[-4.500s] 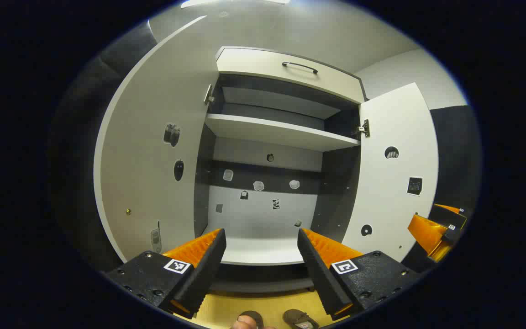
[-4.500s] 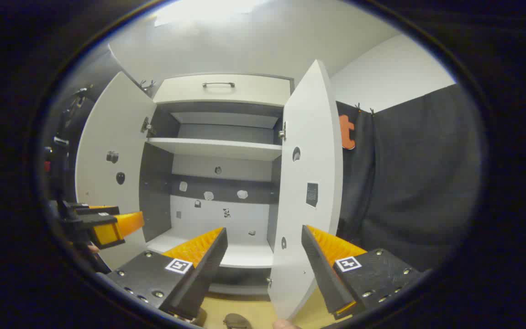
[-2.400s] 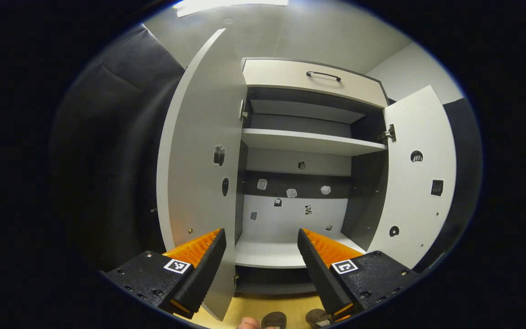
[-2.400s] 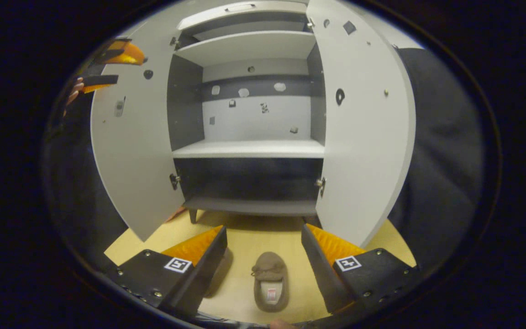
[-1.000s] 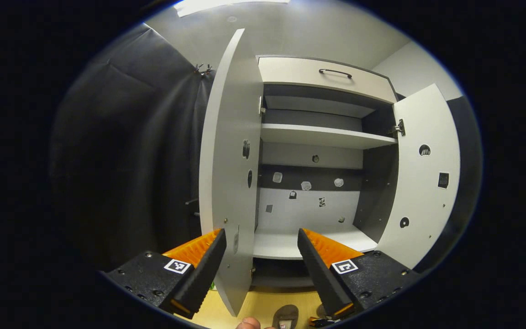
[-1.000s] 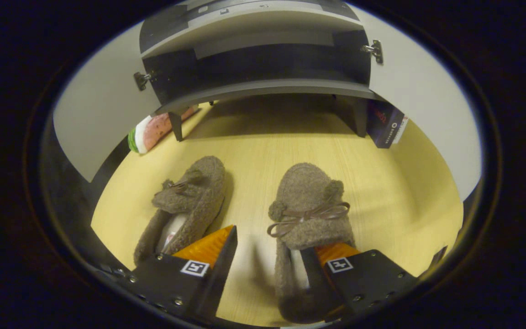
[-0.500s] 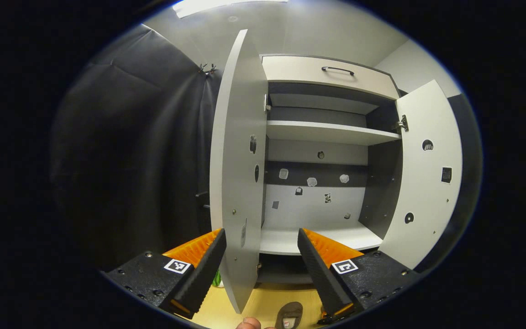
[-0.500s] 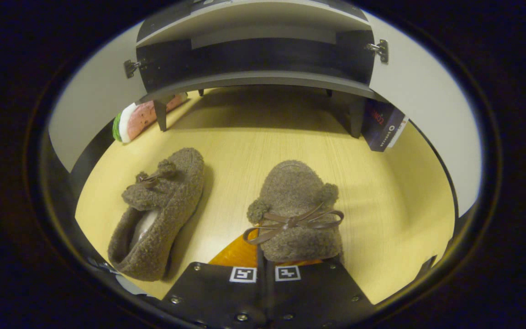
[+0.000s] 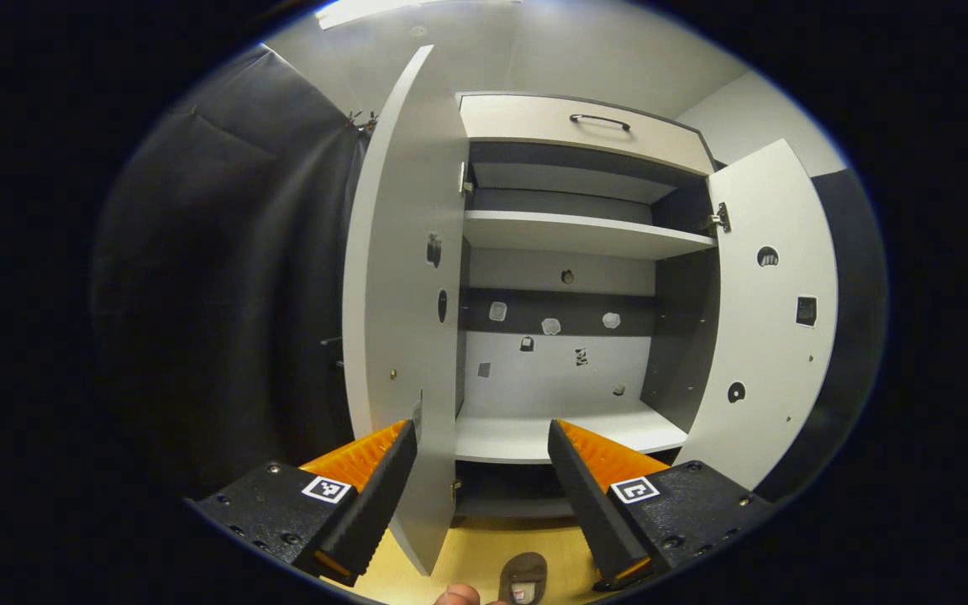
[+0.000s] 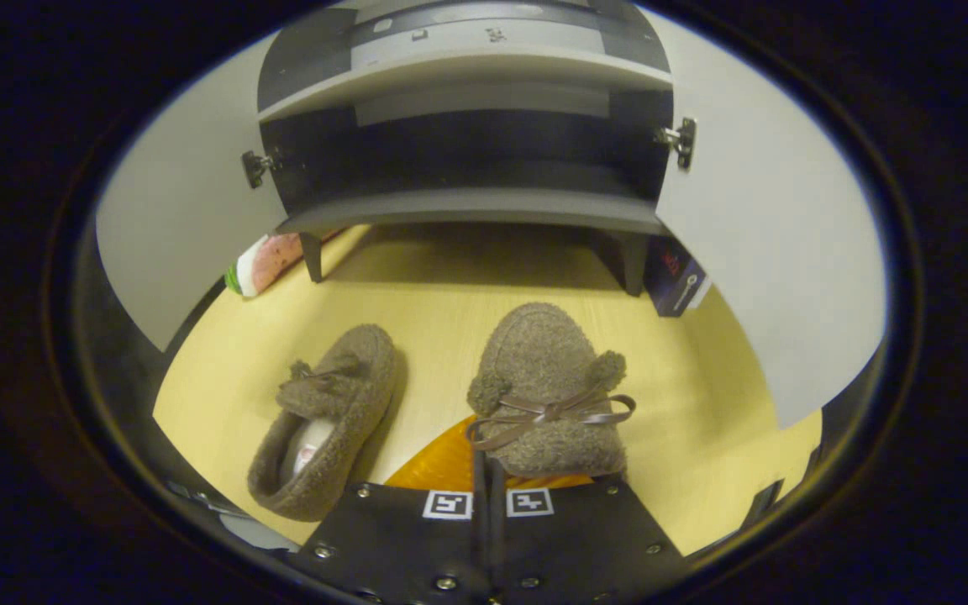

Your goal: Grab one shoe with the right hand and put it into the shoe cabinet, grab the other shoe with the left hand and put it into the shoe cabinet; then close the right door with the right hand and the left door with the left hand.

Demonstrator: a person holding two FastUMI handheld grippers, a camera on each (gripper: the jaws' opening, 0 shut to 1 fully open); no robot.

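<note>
right tongs closed on the heel of the right-hand shoe, the other shoe beside it on the floor; left tongs wide open, empty, facing the open shoe cabinet.

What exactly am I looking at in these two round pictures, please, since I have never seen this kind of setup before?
There is no robot here: a person holds a two-finger gripper in each hand, and a fisheye camera rides on each. The left gripper view looks past the open left gripper into the shoe cabinet, both doors open. The right gripper view looks down at the floor, where the right gripper is closed on the heel of one fuzzy brown shoe. The other shoe lies beside it, untouched.
</note>
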